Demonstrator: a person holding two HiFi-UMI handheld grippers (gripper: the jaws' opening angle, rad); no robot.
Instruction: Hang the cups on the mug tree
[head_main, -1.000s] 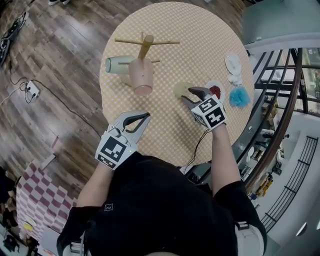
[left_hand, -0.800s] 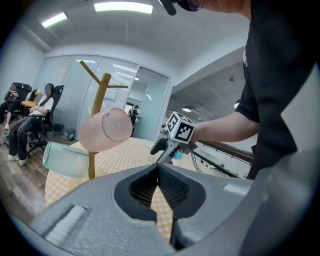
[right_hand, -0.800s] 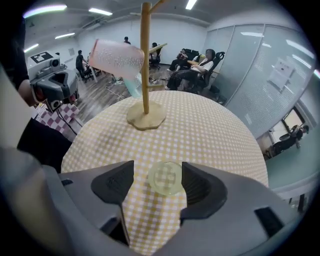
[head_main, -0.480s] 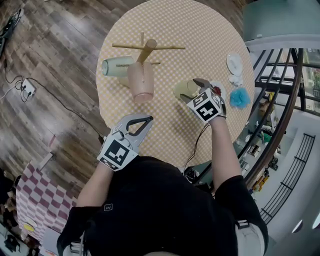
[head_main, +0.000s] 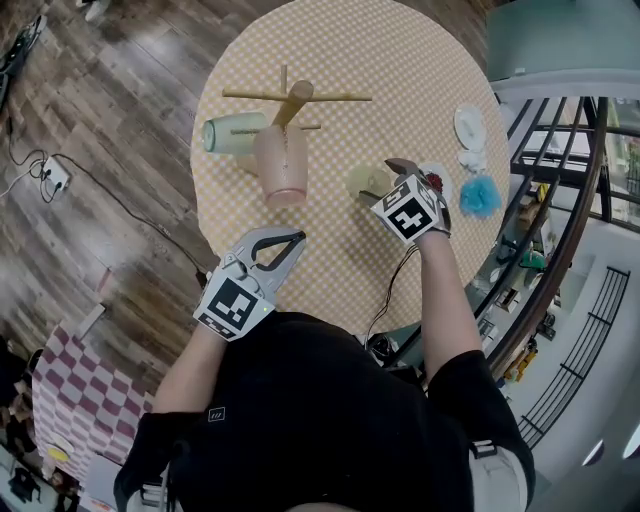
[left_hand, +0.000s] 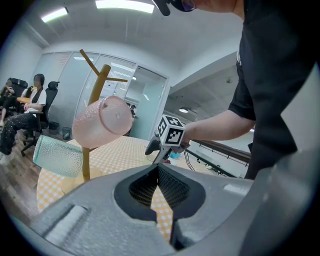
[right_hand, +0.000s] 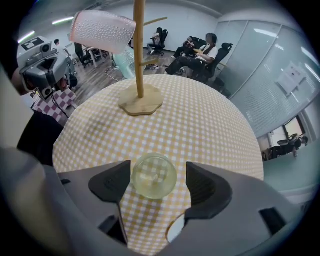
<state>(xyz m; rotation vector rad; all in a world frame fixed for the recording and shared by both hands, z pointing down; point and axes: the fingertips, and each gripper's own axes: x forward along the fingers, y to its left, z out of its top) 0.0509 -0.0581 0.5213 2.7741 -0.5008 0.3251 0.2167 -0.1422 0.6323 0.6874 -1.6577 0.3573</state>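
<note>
The right claw (head_main: 388, 175) has sunk over the last loose cup (right_hand: 154, 176), and its jaws have just been opening. They now stand spread wide, one on each side of the pale yellow glass. The cup sits on the checked worktop (head_main: 340, 60) between the pads, close against one and clear of the other, and neither is pressing on it yet.

Ahead of that claw stands the mug tree (right_hand: 139, 50), well apart. A pink cup (head_main: 283, 160) and a green cup (head_main: 228, 132) already hang from its pegs.

The left claw (head_main: 292, 238) waits near the person's body, pressed together on nothing, with the tree ahead of it and to one side.

Two cups appear to be done, and this looks like the reach for the third. The grip is not yet made, so what remains is to close on the glass, lift it and carry it to a free peg.
</note>
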